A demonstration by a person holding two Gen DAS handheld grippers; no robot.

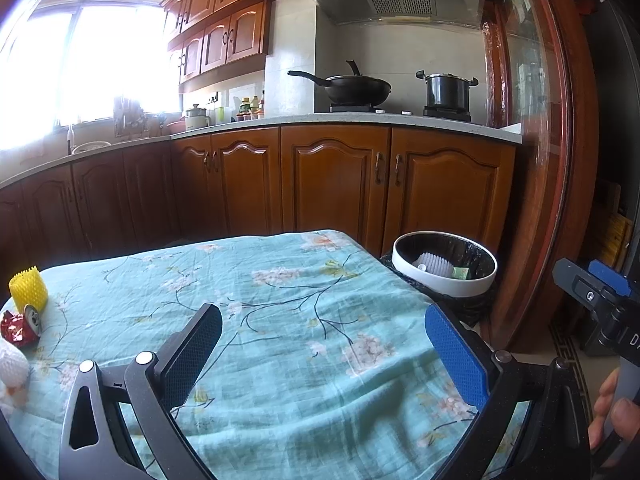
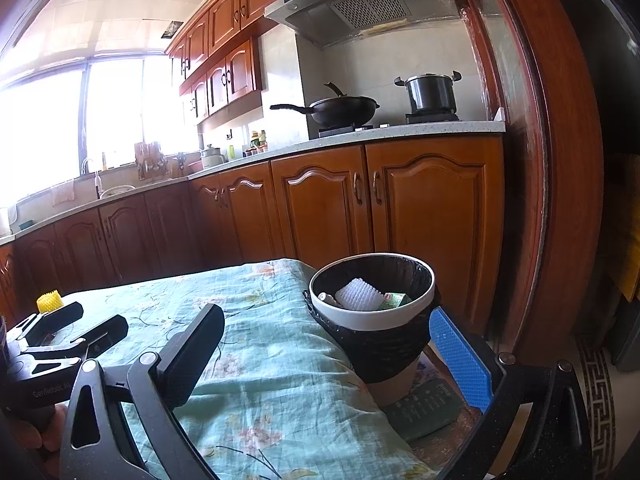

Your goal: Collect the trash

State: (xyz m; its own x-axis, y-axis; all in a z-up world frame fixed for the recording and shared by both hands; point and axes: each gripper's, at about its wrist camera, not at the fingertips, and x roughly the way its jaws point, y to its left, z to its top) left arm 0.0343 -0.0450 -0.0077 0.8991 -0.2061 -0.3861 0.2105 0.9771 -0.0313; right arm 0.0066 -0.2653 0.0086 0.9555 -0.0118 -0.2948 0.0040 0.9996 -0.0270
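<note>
A white-rimmed trash bin (image 1: 442, 281) with a black liner stands beside the table's right edge; it also shows in the right wrist view (image 2: 374, 322). Inside lie a white foam net (image 2: 358, 295) and a green packet (image 2: 394, 301). On the table's left sit a yellow foam net (image 1: 28, 288), a crushed can (image 1: 33, 319), a red wrapper (image 1: 15, 330) and a white foam net (image 1: 12, 366). My left gripper (image 1: 332, 354) is open and empty over the teal floral tablecloth (image 1: 280, 320). My right gripper (image 2: 340, 360) is open and empty near the bin.
Wooden kitchen cabinets (image 1: 332, 176) run behind the table. A wok (image 1: 352, 88) and a pot (image 1: 446, 90) sit on the stove. A wooden door frame (image 1: 548, 160) stands to the right. A dark green flat object (image 2: 426, 408) lies under the bin.
</note>
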